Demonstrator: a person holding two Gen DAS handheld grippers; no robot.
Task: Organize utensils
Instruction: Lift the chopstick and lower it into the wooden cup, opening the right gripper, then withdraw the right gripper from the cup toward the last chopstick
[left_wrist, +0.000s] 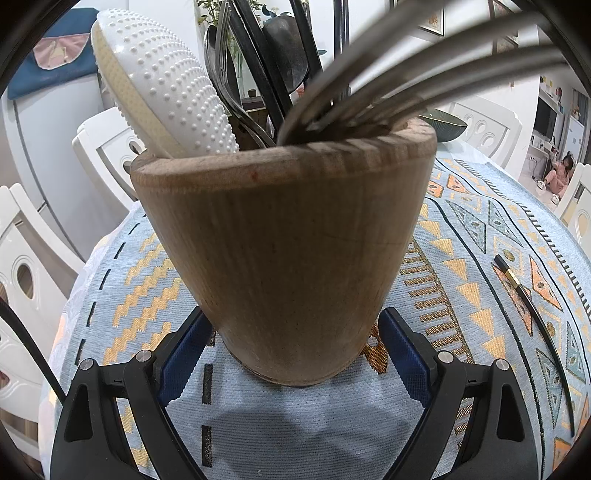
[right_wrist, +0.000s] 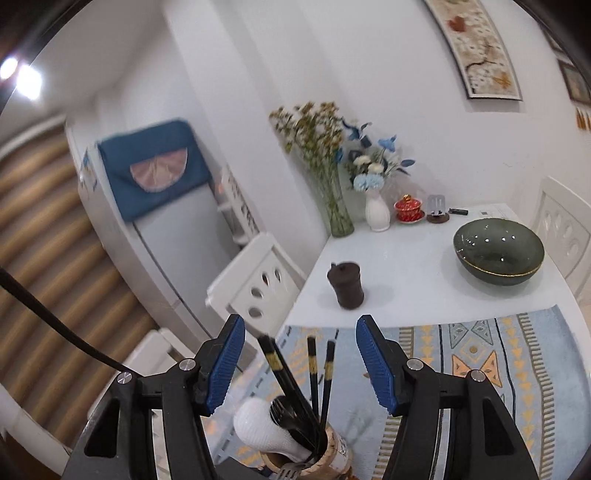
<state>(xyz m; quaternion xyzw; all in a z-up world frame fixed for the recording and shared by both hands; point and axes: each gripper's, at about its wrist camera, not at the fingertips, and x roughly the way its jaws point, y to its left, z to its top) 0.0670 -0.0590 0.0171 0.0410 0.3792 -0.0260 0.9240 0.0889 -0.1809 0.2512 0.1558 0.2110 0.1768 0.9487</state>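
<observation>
Wooden utensil holder (left_wrist: 284, 258) on the counter's patterned cloth (left_wrist: 480, 236), clamped by left gripper (left_wrist: 291, 347), holds white rice paddle (left_wrist: 162, 85), forks, black chopsticks (right_wrist: 314, 365); right gripper (right_wrist: 299, 365) above it, fingers apart, empty; one chopstick (left_wrist: 535, 317) lies on cloth.

Left claw (left_wrist: 291, 347) pitched steeply down, blue pads (left_wrist: 181, 358) either side of the wooden utensil holder (left_wrist: 284, 240) near its base. Both pads look pressed to its wall, though the contact itself is partly hidden. Right claw (right_wrist: 300, 363) angled slightly downward, jaws parted wide, nothing between the blue pads (right_wrist: 376, 363). It hangs above the holder, clear of the chopstick tops. No hand or sleeve visible in either wrist view.
</observation>
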